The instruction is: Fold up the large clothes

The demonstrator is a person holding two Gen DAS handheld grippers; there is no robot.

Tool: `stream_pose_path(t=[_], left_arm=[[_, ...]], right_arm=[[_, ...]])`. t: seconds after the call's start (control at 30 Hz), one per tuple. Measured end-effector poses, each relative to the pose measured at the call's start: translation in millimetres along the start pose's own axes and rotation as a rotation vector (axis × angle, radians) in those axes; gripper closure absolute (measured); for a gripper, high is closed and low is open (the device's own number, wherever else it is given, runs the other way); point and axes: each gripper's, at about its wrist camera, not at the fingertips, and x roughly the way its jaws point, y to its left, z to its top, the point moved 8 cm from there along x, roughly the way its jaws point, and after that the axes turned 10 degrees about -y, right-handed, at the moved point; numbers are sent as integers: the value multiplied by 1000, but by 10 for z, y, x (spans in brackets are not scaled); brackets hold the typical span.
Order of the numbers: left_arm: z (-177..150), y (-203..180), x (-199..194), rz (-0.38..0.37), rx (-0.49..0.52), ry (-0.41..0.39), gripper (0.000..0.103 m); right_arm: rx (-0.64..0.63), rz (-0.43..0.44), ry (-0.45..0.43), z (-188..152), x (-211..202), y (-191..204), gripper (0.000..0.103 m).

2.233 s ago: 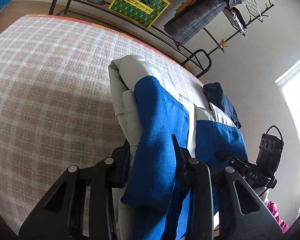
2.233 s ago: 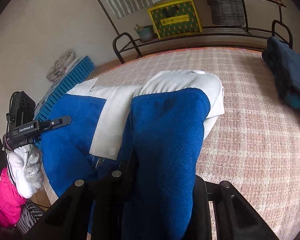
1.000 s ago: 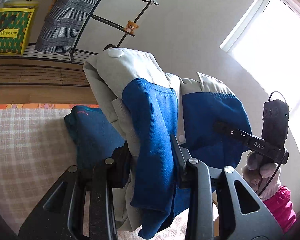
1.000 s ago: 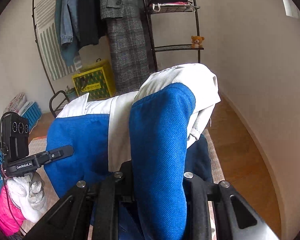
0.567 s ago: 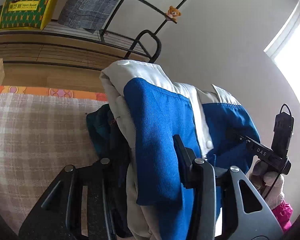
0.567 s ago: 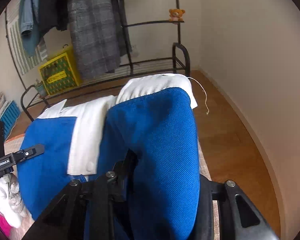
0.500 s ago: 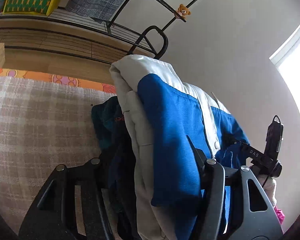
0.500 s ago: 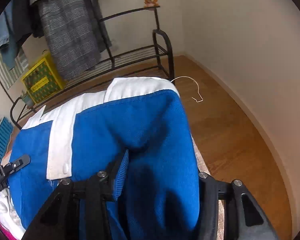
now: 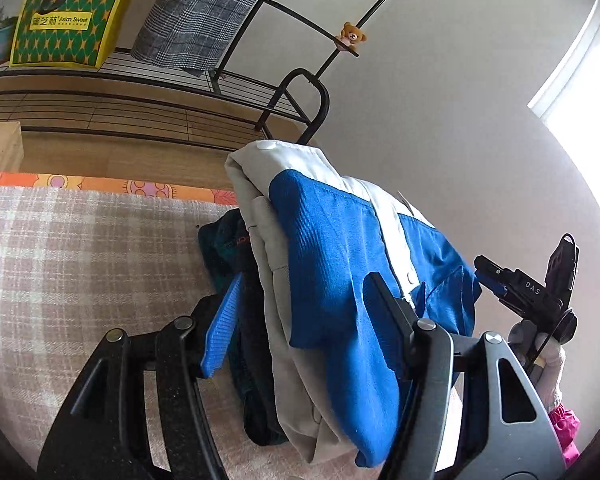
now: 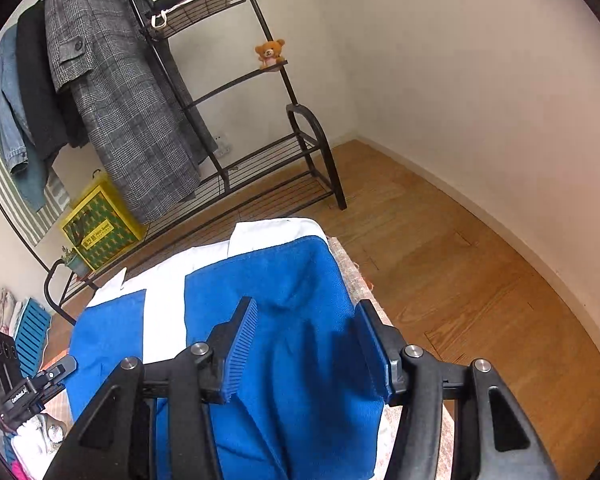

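Note:
The folded blue-and-white jacket (image 9: 332, 248) lies on a dark teal garment (image 9: 224, 240) at the right edge of the plaid cover (image 9: 80, 248). My left gripper (image 9: 304, 320) stands open around the jacket's near end. Its blue left pad (image 9: 224, 320) is clear of the cloth. In the right wrist view the jacket (image 10: 284, 280) spreads flat under my right gripper (image 10: 306, 350). That gripper's jaws are opening, with blue cloth between the pads (image 10: 240, 352) but not pinched. A gloved hand (image 9: 552, 356) holds the right gripper's handle.
A black metal rack (image 10: 260, 152) stands behind, with a grey checked coat (image 10: 120, 92), a small teddy bear (image 10: 270, 52) and a yellow-green box (image 9: 68, 20). Wood floor (image 10: 460, 260) runs right of the cover's edge, up to a white wall.
Both grippers came down with the jacket and set it on the dark garment. Both sets of jaws have spread apart and let go of the cloth.

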Motion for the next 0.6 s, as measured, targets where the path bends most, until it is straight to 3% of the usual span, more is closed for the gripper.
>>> stream_pose_path(t=[0.17,0.33,0.6], left_arm=[[104,-194,-633,-18,17,-33,39],[177,-568,-1457,-27,120,-85,39],[42,-1183,-2837,-78,258,-143,39]], right_arm=[[-41,-4,-39,136,-573,236,49],[-86,14,-88,235,-1293,618,49],[-220,27,-128,24,-2511,1347,48]])
